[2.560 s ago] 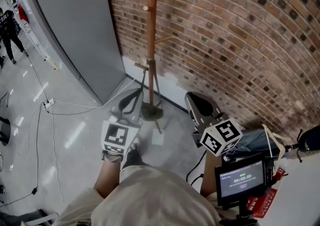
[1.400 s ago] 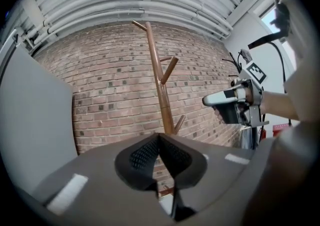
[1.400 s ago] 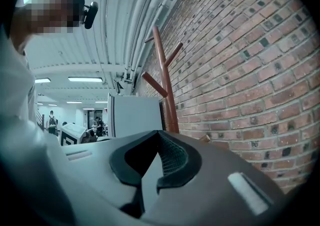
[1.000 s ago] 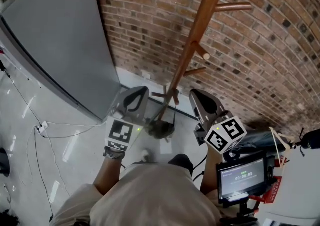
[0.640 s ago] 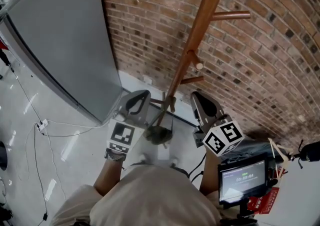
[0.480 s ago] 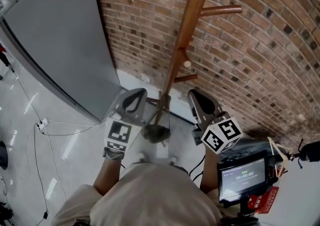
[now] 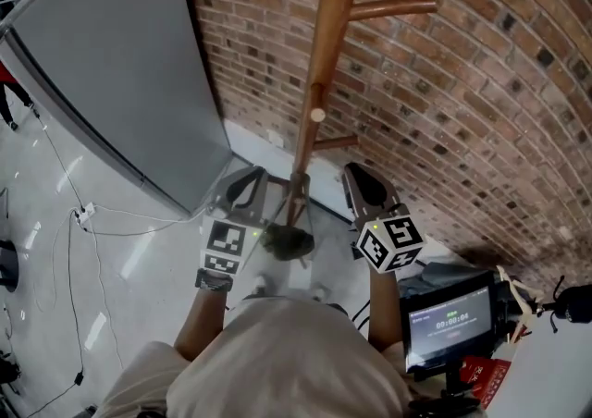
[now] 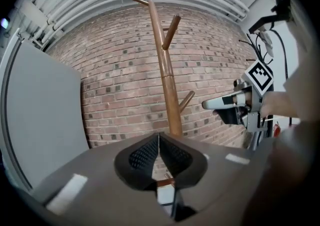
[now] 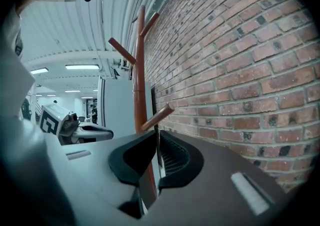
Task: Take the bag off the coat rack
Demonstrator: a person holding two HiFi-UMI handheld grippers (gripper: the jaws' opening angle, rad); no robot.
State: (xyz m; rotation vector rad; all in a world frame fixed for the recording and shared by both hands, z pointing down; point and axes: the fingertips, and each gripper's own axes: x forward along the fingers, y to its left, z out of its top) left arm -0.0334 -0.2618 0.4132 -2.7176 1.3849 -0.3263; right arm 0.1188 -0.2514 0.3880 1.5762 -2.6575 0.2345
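Observation:
The wooden coat rack (image 7: 319, 55) stands against the brick wall, and its pegs are bare in every view. No bag hangs on it. My left gripper (image 7: 252, 176) is just left of the pole, low near the base (image 7: 287, 240), with its jaws shut and empty (image 8: 159, 138). On the pole's other side, my right gripper (image 7: 357, 173) has just been opening. Only a thin slit shows between its pads (image 9: 158, 135), with nothing in it. Each gripper shows in the other's view: the right gripper (image 8: 207, 104) and the left gripper (image 9: 107, 131).
A tall grey panel (image 7: 120, 65) stands at the left beside the brick wall (image 7: 462, 83). Cables and a power strip (image 7: 85, 215) lie on the shiny floor. A small screen (image 7: 450, 319) and a dark fabric thing (image 7: 444, 274) sit at the lower right.
Both grippers have sunk a little and the right one has moved left toward the pole. The pole now looks more upright in the head view.

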